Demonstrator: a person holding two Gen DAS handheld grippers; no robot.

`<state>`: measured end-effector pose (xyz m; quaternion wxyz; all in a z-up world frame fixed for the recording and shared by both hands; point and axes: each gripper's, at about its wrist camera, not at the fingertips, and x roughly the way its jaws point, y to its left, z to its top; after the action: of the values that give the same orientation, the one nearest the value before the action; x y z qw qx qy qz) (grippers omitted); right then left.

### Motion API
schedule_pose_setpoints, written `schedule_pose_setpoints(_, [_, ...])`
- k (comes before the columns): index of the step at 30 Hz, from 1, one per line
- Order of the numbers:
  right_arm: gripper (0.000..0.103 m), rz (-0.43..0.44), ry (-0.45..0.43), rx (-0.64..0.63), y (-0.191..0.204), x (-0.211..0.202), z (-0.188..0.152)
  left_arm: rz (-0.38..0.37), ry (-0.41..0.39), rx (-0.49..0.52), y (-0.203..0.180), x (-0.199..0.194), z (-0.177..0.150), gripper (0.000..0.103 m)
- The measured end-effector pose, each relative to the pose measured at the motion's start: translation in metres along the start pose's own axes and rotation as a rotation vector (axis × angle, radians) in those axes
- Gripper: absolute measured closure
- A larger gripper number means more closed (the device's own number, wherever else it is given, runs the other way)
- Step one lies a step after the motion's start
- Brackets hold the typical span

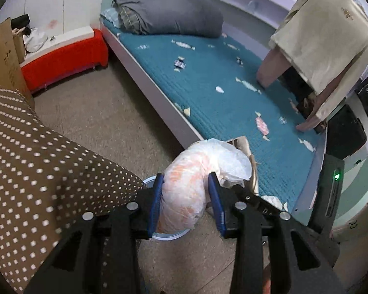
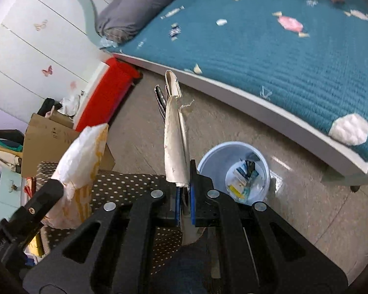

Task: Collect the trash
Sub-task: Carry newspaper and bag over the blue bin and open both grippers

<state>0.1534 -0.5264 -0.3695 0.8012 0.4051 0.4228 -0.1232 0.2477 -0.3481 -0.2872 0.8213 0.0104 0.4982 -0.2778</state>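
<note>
My left gripper [image 1: 186,183] is shut on a crumpled white and orange plastic bag [image 1: 196,171] and holds it over a white bin [image 1: 170,235], which shows only as a rim under the bag. In the right wrist view the same bag [image 2: 83,156] hangs at the left from the left gripper [image 2: 61,183]. My right gripper [image 2: 186,191] is shut on a torn cream paper package [image 2: 175,134] that stands up between the jaws. The white bin [image 2: 208,156] sits on the floor to its right, with several wrappers inside.
A bed with a teal candy-print cover [image 1: 220,85] and a grey rolled duvet [image 1: 169,12] fills the far side. A red box [image 1: 63,61], a cardboard box [image 1: 2,56] and a brown dotted cushion [image 1: 36,161] lie to the left. A draped chair [image 1: 319,49] stands on the right.
</note>
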Motion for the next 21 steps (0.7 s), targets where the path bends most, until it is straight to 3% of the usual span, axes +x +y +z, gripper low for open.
schedule_pose_setpoints(5, [0.093, 0.017, 0.058, 0.044, -0.016, 0.028, 0.0, 0.011, 0.063, 0.008, -0.002, 0.03, 0.0, 0.065])
schedule_pose_setpoints(6, [0.088, 0.019, 0.066, 0.068, -0.021, 0.032, 0.0, 0.012, 0.073, 0.005, 0.0, 0.035, 0.0, 0.064])
schedule_pose_setpoints(7, [0.06, 0.022, 0.067, 0.09, -0.026, 0.035, 0.001, 0.014, 0.085, 0.001, 0.001, 0.04, -0.001, 0.064])
schedule_pose_setpoints(8, [0.039, 0.022, 0.06, 0.1, -0.029, 0.036, 0.001, 0.015, 0.097, -0.003, 0.003, 0.044, -0.001, 0.062])
schedule_pose_setpoints(9, [0.027, 0.026, 0.047, 0.108, -0.032, 0.035, 0.001, 0.016, 0.113, -0.008, 0.004, 0.049, -0.001, 0.061])
schedule_pose_setpoints(11, [0.027, 0.028, 0.047, 0.124, -0.038, 0.035, 0.002, 0.02, 0.149, -0.005, 0.005, 0.062, -0.002, 0.054])
schedule_pose_setpoints(13, [0.02, 0.026, 0.032, 0.144, -0.043, 0.029, 0.001, 0.032, 0.177, 0.019, 0.002, 0.072, -0.002, 0.037])
schedule_pose_setpoints(14, [0.016, 0.022, 0.024, 0.147, -0.044, 0.027, 0.001, 0.044, 0.186, 0.027, 0.001, 0.075, -0.004, 0.021])
schedule_pose_setpoints(16, [0.007, 0.016, 0.004, 0.157, -0.047, 0.02, 0.001, 0.077, 0.19, 0.042, 0.0, 0.079, -0.005, 0.017])
schedule_pose_setpoints(19, [0.006, 0.008, -0.028, 0.165, -0.049, 0.009, 0.002, 0.132, 0.209, 0.057, -0.002, 0.082, -0.005, 0.015])
schedule_pose_setpoints(21, [0.006, 0.003, -0.043, 0.161, -0.047, 0.003, 0.001, 0.117, 0.195, 0.048, -0.001, 0.075, -0.006, 0.015])
